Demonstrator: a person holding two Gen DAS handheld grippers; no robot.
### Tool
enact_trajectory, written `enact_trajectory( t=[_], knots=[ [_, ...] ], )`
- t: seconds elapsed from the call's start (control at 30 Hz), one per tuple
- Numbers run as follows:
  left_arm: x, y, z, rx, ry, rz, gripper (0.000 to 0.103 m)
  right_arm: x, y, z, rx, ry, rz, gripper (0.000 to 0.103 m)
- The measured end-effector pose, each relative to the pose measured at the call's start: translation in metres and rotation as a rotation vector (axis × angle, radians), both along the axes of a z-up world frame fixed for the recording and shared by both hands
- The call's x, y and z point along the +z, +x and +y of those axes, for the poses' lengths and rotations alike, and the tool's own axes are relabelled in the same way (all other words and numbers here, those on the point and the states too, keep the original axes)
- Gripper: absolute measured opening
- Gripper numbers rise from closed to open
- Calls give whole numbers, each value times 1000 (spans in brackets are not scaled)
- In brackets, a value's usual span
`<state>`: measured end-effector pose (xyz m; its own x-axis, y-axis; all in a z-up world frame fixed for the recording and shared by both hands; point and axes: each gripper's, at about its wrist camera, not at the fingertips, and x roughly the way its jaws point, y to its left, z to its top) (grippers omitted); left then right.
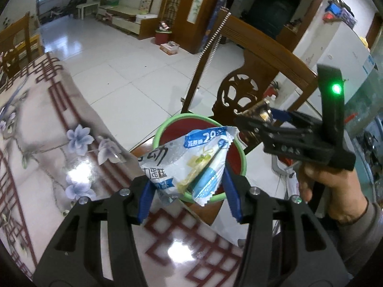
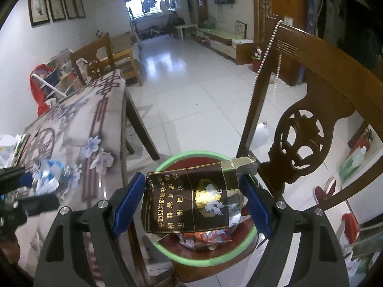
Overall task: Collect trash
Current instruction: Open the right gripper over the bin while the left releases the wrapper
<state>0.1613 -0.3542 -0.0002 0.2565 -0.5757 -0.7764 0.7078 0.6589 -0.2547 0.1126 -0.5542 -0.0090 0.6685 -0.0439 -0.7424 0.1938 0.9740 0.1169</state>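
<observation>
**Two pieces of trash poised over the bin**

White floor tiles and dark carved furniture frame a dining corner where a table (image 1: 43,129) with a flowered, glossy cover meets a wooden chair (image 2: 318,76). Nearest in the left wrist view, the left gripper (image 1: 188,186) is clenched on a crumpled white-and-blue snack wrapper (image 1: 191,157), which hangs at the table's near edge, just before the bin. Behind the wrapper sits the green-rimmed bin (image 1: 167,124), red inside, standing on what looks like the chair seat, just beside the table.

Farther right in that view, the right gripper (image 1: 257,117), held in a bare hand (image 1: 332,189), is closed on something dark and shiny above the bin's far rim. The right wrist view makes it plain: its blue pads (image 2: 126,201) pinch a flattened black cigarette pack (image 2: 191,201) with gold lettering and a white crane, held directly over the bin's mouth.

Beneath the pack, crumpled paper and orange scraps (image 2: 208,236) already lie in the bin, so part of the collecting looks done. Both held pieces are not yet dropped. My judgement is that the pack is ready to release, while the wrapper needs carrying a little farther over the rim. At the far left of the table, a few white and green items (image 2: 14,146) remain, too blurred to tell whether they are trash.
</observation>
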Motion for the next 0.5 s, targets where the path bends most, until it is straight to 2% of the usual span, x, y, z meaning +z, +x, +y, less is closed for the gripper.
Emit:
enact_trajectory(
  t=[0.3, 0.43, 0.5],
  knots=[
    [-11, 5, -14, -16, 21, 14, 50, 3, 2, -11, -27, 14, -15, 80],
    [-12, 7, -23, -27, 26, 14, 50, 5, -1, -19, -47, 28, -30, 89],
    [-12, 6, -27, -35, 26, 16, 50, 6, -2, -21, -55, 24, -34, 89]
  ],
)
